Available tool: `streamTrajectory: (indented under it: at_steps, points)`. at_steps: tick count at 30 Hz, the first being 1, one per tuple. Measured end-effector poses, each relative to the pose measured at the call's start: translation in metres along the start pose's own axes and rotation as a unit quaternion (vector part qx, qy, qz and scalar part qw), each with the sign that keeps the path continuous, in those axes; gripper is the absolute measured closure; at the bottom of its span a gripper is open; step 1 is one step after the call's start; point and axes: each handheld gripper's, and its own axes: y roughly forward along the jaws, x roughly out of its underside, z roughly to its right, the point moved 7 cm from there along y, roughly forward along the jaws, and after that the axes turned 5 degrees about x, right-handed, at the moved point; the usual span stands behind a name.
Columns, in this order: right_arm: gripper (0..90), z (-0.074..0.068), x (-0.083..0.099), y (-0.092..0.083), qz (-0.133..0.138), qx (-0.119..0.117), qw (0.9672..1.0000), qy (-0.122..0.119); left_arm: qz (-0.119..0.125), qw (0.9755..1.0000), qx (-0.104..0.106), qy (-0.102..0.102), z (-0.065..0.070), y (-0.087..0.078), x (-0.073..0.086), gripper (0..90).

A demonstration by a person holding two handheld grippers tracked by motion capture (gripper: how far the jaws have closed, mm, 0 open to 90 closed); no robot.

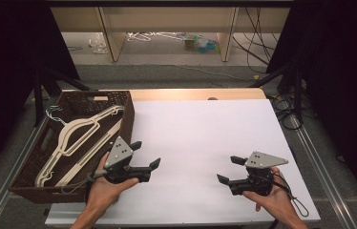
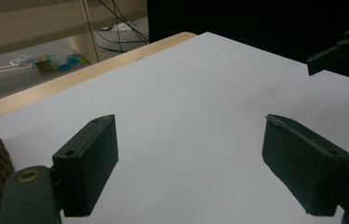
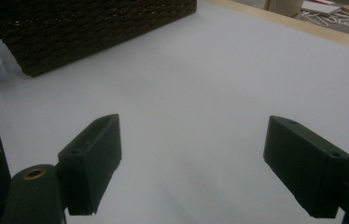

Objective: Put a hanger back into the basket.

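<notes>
Both hand-held grippers, left and right, are hovering wide open over the white worktop, near the basket of hangers

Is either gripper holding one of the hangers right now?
No: in the high view the left gripper and right gripper both hover open over the white table, and the hangers lie in the basket.

A lab-like recording setup: black curtains flank a white-covered surface, loose cables trail over the grey floor, and bare wooden furniture legs stand behind.
</notes>
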Motion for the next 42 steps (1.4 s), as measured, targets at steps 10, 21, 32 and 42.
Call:
streamTrajectory:
  at_steps: [10, 21, 32, 42]
  points:
    - [19.6, -0.009, 0.001, -0.001, 0.002, -0.004, 1.0000, -0.002, 0.011, 0.9996, 0.026, -0.004, 0.021, 0.005, 0.021, 17.6]
    - [19.1, -0.021, 0.009, -0.011, 0.008, -0.001, 1.0000, -0.002, 0.001, 0.9990, 0.043, 0.011, 0.034, 0.009, 0.045, 16.3]
    - [18.0, -0.023, 0.014, -0.015, 0.015, 0.005, 0.9999, 0.001, 0.011, 0.9996, 0.024, 0.009, 0.026, 0.000, 0.049, 16.5]
    - [17.5, -0.024, 0.016, -0.012, 0.012, -0.007, 0.9999, 0.005, 0.007, 0.9996, 0.024, 0.010, 0.023, 0.000, 0.051, 16.4]
